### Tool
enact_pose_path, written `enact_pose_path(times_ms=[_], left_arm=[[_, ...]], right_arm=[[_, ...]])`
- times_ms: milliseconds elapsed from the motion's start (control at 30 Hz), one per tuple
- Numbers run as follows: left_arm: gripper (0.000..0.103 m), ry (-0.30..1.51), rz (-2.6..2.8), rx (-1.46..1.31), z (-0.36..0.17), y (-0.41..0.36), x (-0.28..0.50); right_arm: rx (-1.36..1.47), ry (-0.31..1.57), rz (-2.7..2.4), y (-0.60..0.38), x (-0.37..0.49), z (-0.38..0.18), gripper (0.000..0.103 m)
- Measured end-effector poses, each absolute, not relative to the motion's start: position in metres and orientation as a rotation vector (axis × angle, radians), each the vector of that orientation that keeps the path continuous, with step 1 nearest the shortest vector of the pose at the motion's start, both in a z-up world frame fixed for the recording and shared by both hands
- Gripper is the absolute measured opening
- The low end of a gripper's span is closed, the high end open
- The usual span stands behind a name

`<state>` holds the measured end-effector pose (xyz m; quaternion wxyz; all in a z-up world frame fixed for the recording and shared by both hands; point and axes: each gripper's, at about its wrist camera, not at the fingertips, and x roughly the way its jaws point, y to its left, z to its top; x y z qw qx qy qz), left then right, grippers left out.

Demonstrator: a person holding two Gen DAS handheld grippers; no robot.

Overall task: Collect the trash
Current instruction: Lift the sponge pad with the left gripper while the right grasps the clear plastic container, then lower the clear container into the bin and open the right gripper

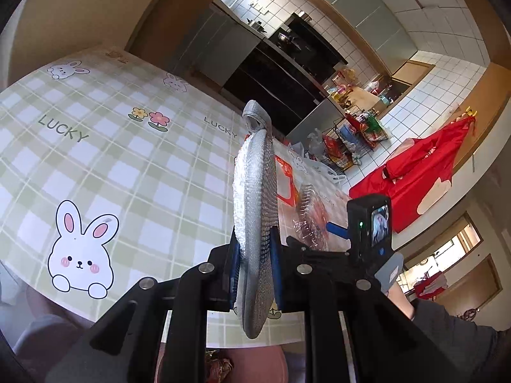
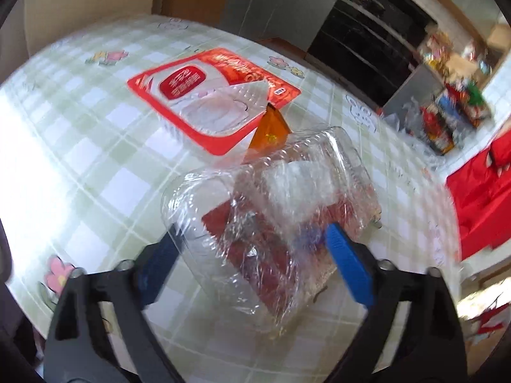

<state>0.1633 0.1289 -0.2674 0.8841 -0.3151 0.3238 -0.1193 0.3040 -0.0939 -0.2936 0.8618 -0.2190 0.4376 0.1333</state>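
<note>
My left gripper is shut on a silver bubble-wrap pouch, which stands on edge above the checked tablecloth. In the right wrist view a crumpled clear plastic container with red contents lies on the table between the blue fingers of my right gripper. The jaws stand wide around it, and I see no pad pressing it in. Beyond it lie a red-and-white food tray and an orange triangular scrap. The left wrist view also shows the right gripper at the clear container.
Red bags hang off the table's right side. A wire rack of packaged goods stands on the tiled floor beyond the table edge. A dark kitchen counter runs behind. A dark sleeve holds the right gripper.
</note>
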Motion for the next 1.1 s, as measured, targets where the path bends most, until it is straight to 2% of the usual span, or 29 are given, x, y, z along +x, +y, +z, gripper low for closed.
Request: enact_pose_path(times_ms=[100, 233, 333, 433, 467, 833, 1100], left_arm=[[0.017, 0.673, -0.255, -0.655, -0.268, 0.129, 0.161], [0.017, 0.664, -0.276, -0.647, -0.266, 0.124, 0.158], [0.017, 0.662, -0.29, -0.612, -0.261, 0.115, 0.157], [0.017, 0.666, -0.294, -0.599, -0.259, 0.11, 0.155], [0.017, 0.666, -0.292, -0.594, -0.258, 0.109, 0.154], [0.017, 0.646, -0.271, -0.54, -0.24, 0.106, 0.137], [0.017, 0.614, -0.262, -0.513, -0.217, 0.104, 0.117]], right_arm=[[-0.317, 0.918, 0.305, -0.111, 0.303, -0.28, 0.078], [-0.123, 0.907, 0.345, -0.137, 0.3, -0.263, 0.076], [0.001, 0.894, 0.354, -0.16, 0.294, -0.251, 0.07], [0.049, 0.858, 0.312, -0.181, 0.286, -0.24, 0.054], [0.043, 0.842, 0.283, -0.187, 0.283, -0.235, 0.041], [0.15, 0.711, 0.15, -0.251, 0.256, -0.197, 0.036], [0.196, 0.637, 0.151, -0.276, 0.208, -0.168, 0.021]])
